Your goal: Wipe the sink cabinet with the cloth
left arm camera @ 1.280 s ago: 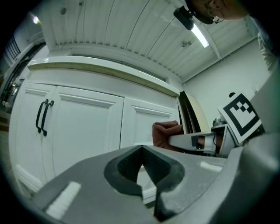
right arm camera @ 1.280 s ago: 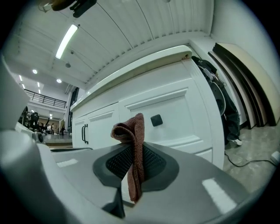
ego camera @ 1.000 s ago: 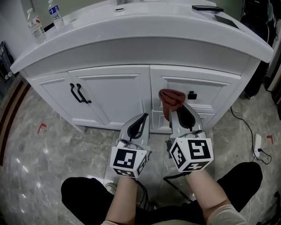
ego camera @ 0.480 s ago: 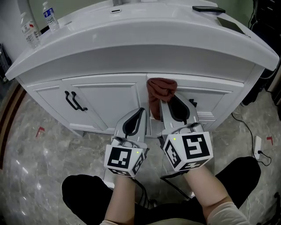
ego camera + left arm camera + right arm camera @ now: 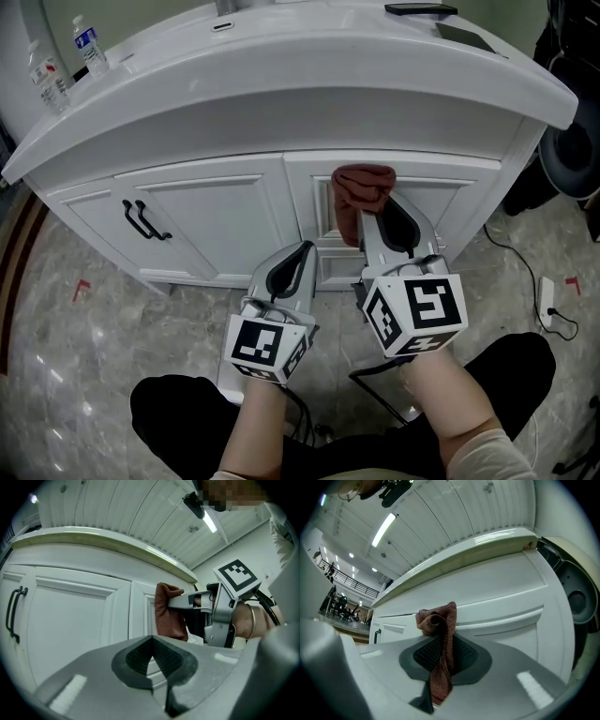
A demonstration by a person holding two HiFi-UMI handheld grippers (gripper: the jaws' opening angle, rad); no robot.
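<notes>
Cloth (image 5: 364, 187), one, pinched in right gripper (image 5: 373, 214) jaws against sink cabinet (image 5: 206, 216); left gripper (image 5: 302, 247) jaws clenched, empty.

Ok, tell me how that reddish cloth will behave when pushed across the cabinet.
Probably floppy: the cloth bunches above the shut right gripper and hangs limp below. Likely light, since a thin pinch holds it. Its knit may drag and fold on the cabinet door rather than slide.
</notes>
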